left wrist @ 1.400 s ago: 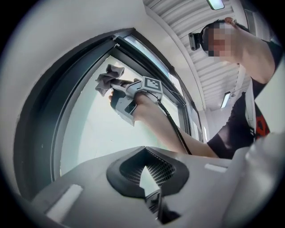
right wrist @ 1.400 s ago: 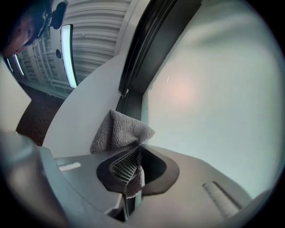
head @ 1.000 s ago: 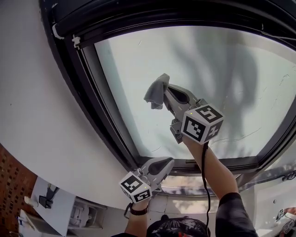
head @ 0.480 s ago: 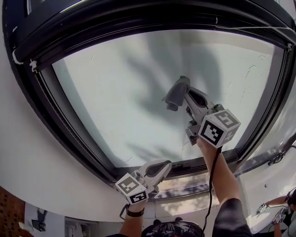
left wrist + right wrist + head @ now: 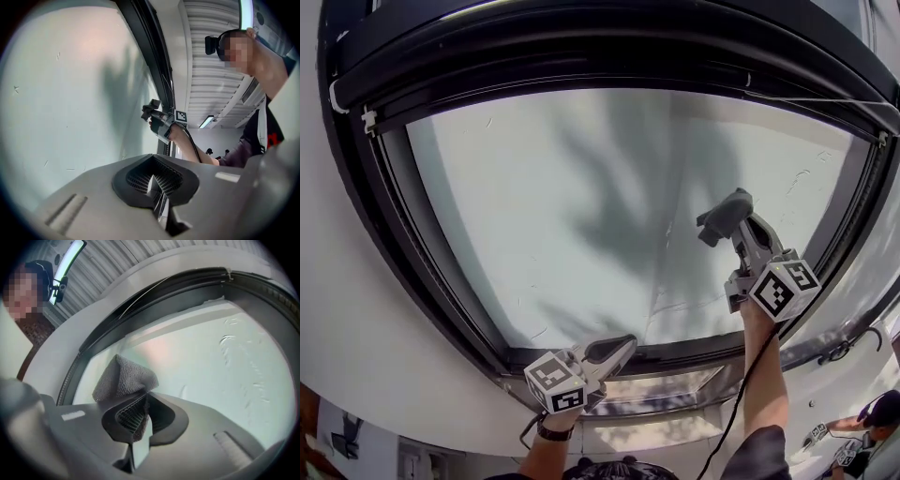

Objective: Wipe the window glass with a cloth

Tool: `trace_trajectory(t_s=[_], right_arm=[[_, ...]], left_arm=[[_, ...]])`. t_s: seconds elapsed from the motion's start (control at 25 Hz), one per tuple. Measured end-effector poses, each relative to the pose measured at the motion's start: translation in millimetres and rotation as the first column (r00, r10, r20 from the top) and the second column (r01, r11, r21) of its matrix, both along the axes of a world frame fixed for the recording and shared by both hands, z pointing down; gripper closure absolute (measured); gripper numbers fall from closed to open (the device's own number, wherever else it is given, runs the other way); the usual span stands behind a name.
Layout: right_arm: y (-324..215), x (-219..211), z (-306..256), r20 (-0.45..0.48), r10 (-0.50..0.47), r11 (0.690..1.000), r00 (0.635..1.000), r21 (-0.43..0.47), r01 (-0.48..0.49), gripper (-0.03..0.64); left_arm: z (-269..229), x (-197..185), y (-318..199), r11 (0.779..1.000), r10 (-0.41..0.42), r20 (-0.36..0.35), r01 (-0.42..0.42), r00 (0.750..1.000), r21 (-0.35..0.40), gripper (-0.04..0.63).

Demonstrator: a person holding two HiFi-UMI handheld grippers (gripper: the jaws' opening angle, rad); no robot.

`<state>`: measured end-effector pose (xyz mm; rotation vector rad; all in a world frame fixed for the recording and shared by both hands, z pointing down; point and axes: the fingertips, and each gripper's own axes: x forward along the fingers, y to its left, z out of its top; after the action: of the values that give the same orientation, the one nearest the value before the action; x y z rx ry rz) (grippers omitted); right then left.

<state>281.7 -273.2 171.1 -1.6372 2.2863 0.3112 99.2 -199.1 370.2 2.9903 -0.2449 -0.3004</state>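
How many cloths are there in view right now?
1. The grey cloth is clamped in the right tongs, up at the window glass near its right edge. The left tongs, low by its bottom edge, are shut on nothing.

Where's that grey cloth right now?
In the head view the cloth is over the right part of the window glass, pinched in the right gripper, not far from the dark frame on that side.
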Motion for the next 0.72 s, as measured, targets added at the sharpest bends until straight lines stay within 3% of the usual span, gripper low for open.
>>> trace_trajectory(t_s=[0.2,0.36,0.44,0.56,0.72], right_arm=[[11.2,109.4,12.3,0.067,0.231,0.973,0.971,-0.015,-0.231,0.598],[30.3,202.2,23.9,0.134,0.398,0.917,0.908,-0.073,-0.391,0.598],[37.5,228.4,32.4,0.198,0.438,0.899,0.877,-0.091,-0.428,0.601],[44.3,231.2,37.5,0.269,0.444,0.895,0.855,-0.093,-0.436,0.601],[20.0,151.7,6.5,0.19,0.254,0.965,0.948,0.018,-0.262,0.601]], left_arm=[[2.0,-5.2,-4.8,0.999,-0.037,0.026,0.037,0.999,-0.01,0.593],[5.4,1.4,-10.1,0.998,-0.055,0.019,0.055,0.998,-0.022,0.593],[6.6,-1.7,-12.9,0.997,-0.068,0.025,0.069,0.997,-0.02,0.593],[7.1,-3.1,-17.5,0.996,-0.082,0.03,0.083,0.996,-0.022,0.593],[3.7,-9.5,-21.7,0.991,-0.133,0.021,0.133,0.991,-0.017,0.593]])
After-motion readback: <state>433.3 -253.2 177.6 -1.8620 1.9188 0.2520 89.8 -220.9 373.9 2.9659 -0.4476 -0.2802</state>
